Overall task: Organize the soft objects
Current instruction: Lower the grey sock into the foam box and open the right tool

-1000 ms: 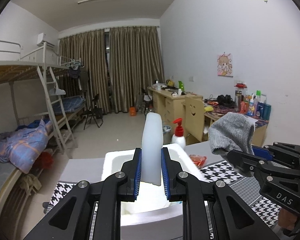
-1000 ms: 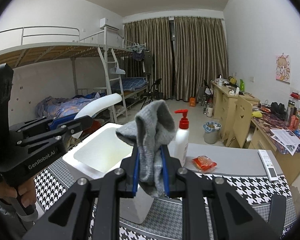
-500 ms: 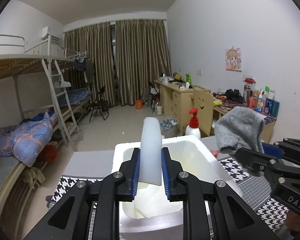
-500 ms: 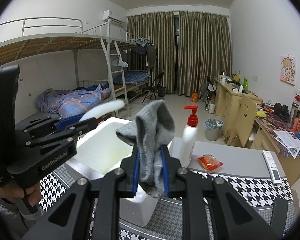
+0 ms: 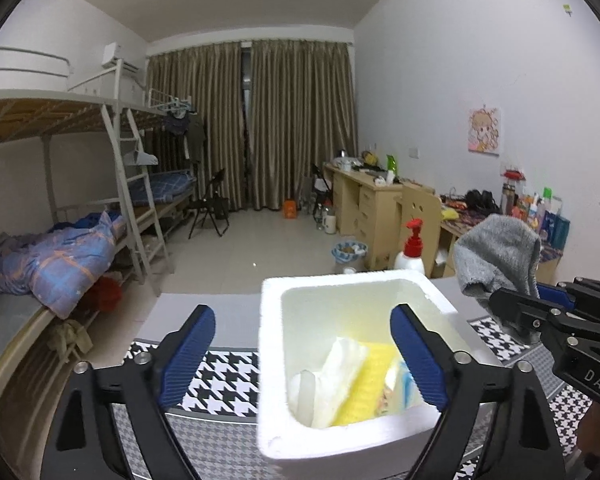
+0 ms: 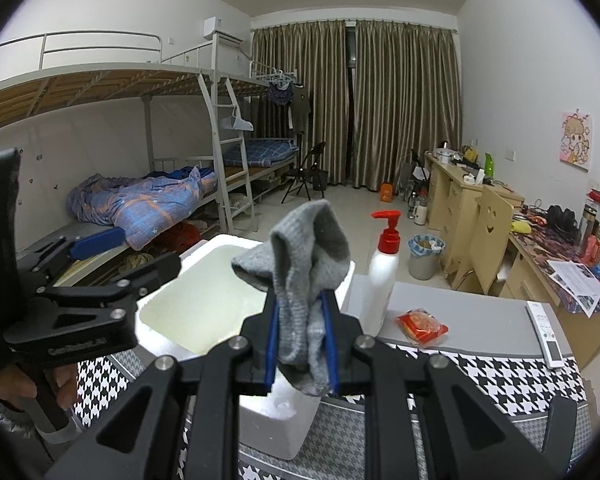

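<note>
A white foam box (image 5: 269, 364) stands on the houndstooth table mat. My left gripper (image 5: 302, 316) hovers over its near rim, its jaws opening wide with nothing pressed between the blue pads. Inside the box lie a pale white soft piece (image 5: 302, 394), a white folded cloth (image 5: 342, 368) and a yellow sponge (image 5: 366, 376). My right gripper (image 6: 300, 305) is shut on a grey sock (image 6: 308, 248), which bunches up above the pads just right of the box (image 6: 204, 248). The sock (image 5: 496, 256) also shows at the right of the left wrist view.
A white pump bottle with a red head (image 6: 382, 288) stands behind the box. A red snack packet (image 6: 420, 326) and a white remote (image 6: 546, 334) lie to the right. A hand (image 6: 16, 388) holds the left gripper's handle. Bunk beds line the left wall, desks the right.
The left jaws went from shut on the white soft piece to wide apart, and the piece now lies in the box. The left gripper came closer over the box. The right grip is unchanged.
</note>
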Tool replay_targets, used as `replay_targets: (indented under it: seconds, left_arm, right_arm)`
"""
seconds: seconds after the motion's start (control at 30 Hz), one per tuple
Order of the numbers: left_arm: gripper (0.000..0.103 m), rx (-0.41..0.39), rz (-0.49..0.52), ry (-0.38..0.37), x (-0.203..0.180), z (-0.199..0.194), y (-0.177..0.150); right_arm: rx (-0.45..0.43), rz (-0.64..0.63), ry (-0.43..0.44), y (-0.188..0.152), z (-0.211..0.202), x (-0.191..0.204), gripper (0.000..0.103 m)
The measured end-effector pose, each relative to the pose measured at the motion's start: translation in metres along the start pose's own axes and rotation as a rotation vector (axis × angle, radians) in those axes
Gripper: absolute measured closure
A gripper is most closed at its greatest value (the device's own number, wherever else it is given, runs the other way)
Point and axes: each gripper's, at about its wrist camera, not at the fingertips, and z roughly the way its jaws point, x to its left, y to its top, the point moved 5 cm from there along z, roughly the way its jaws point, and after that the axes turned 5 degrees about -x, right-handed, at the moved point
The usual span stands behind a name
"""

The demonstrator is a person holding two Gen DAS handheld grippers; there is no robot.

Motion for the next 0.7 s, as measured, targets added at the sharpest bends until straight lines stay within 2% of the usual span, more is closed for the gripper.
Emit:
replay_targets:
  seconds: [0.13, 0.4, 0.7]
  left_arm:
    - [0.003, -0.007, -0.005, 0.032, 0.005, -0.002, 0.000]
    - [0.001, -0.013, -0.005, 0.091, 0.015, -0.008, -0.005]
    - [0.001, -0.010, -0.028, 0.117, 0.028, -0.015, -0.009]
  right_arm:
    - [0.000, 0.003, 0.010, 0.002, 0.004, 0.002, 0.079]
    - [0.008, -0.003, 0.031, 0.005, 0.012, 0.009, 0.079]
    - [0.028, 0.004, 0.062, 0.006, 0.019, 0.012, 0.079]
